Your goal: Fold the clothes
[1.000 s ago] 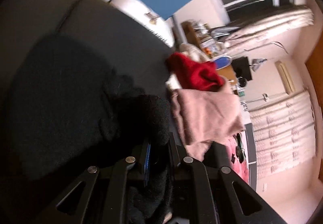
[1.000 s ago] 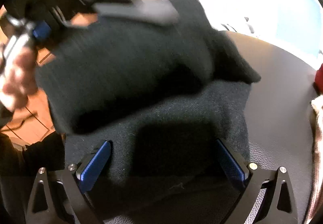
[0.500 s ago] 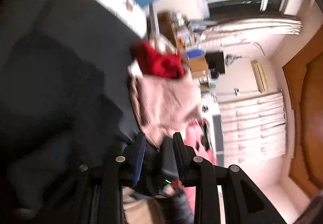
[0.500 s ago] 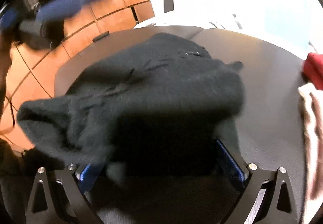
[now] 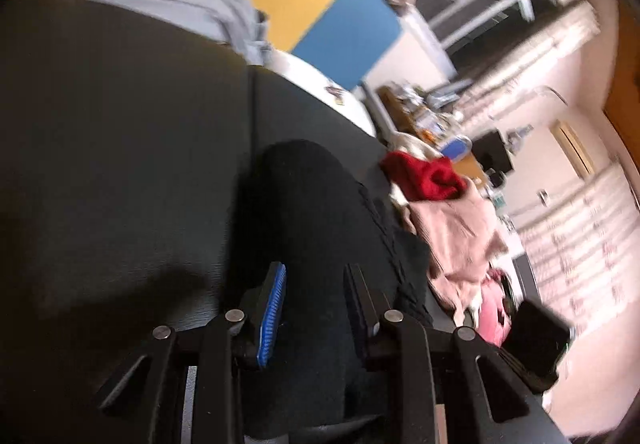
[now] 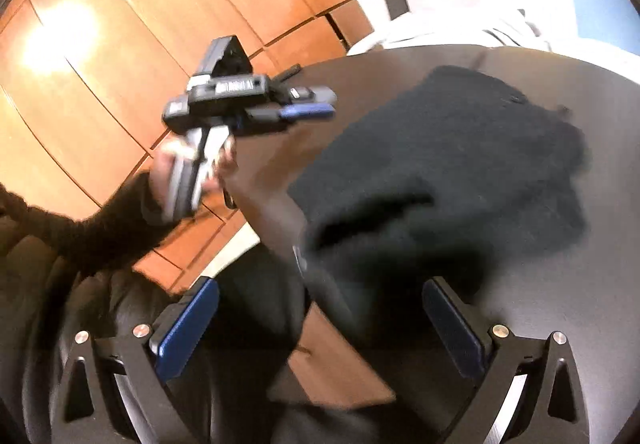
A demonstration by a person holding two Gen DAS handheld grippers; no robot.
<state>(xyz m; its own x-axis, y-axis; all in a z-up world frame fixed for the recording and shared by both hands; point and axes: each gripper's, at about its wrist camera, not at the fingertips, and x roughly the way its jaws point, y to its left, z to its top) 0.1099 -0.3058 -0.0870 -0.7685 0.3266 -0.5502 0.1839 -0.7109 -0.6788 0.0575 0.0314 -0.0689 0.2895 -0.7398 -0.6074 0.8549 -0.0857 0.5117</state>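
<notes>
Black knit garment folded on dark table; soft, limp, light, best pinched at a folded edge; left gripper narrowly parted, empty; right gripper wide, empty.

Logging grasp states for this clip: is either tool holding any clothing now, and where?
Nothing is held. The left tool and right tool are both open and clear of the black garment.

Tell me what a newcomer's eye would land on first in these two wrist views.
Probably the black garment, folded into a lump on the dark table, filling the middle of both views. Next, the left gripper held in a hand off the table's edge, over orange flooring. At the table's far side, a red garment lies on a pink one.
</notes>
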